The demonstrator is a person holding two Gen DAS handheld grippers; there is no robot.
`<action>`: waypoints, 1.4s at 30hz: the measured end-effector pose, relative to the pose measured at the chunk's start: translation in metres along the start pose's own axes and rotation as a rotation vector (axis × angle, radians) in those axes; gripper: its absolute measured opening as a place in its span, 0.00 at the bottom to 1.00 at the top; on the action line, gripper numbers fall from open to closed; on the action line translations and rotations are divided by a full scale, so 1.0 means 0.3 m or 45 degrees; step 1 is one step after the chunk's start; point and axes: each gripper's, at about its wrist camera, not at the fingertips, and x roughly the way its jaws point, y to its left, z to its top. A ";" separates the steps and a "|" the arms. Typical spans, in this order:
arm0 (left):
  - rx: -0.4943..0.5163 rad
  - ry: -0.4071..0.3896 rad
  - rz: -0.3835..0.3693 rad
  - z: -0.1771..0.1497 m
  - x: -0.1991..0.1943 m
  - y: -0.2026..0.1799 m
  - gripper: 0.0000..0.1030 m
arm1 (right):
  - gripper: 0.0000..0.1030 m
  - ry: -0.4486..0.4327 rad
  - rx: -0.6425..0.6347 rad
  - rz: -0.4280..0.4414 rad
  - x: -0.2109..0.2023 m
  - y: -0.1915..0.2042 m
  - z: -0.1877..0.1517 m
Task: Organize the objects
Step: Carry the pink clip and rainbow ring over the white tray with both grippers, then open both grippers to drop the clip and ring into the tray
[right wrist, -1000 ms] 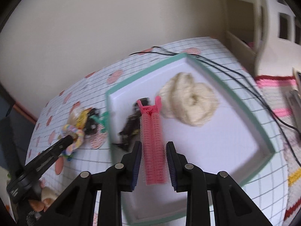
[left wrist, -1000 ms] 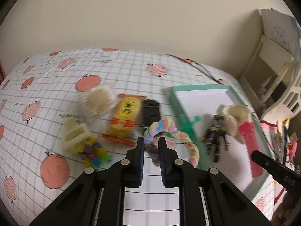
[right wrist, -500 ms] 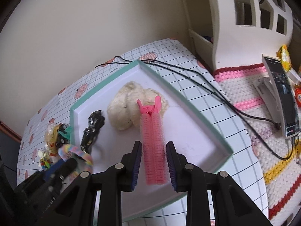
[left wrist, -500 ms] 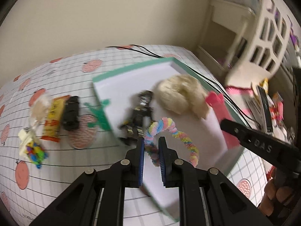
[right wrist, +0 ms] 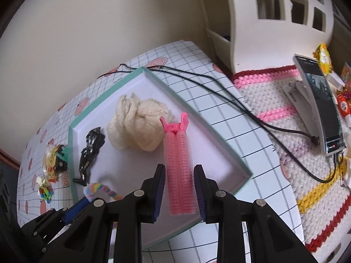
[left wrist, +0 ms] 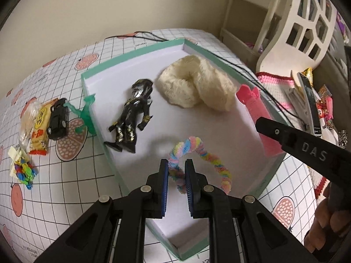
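Now the left gripper point(left wrist: 176, 172), jaws pinching the rainbow scrunchie point(left wrist: 198, 153), has carried it off the bench into the tray point(left wrist: 131, 53); right gripper point(right wrist: 179, 186) jaws have spread, freeing the pink roller clip point(right wrist: 178, 164) there.

Bare tray point(left wrist: 245, 175) floor between black figure point(left wrist: 131, 118) and pink roller point(right wrist: 178, 171); cream fluff point(left wrist: 195, 88) crowding the far corner
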 end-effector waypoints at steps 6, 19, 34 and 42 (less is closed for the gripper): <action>-0.017 0.034 0.014 -0.011 0.020 0.021 0.15 | 0.28 0.043 -0.072 0.000 0.024 0.051 -0.016; -0.005 0.059 -0.007 -0.024 0.033 0.020 0.16 | 0.30 0.074 -0.080 -0.013 0.036 0.066 -0.031; -0.092 -0.025 -0.025 -0.009 -0.006 0.076 0.35 | 0.40 0.037 -0.081 -0.022 0.024 0.065 -0.020; -0.137 -0.138 -0.037 0.007 -0.057 0.123 0.48 | 0.40 0.023 -0.090 -0.026 0.023 0.074 -0.019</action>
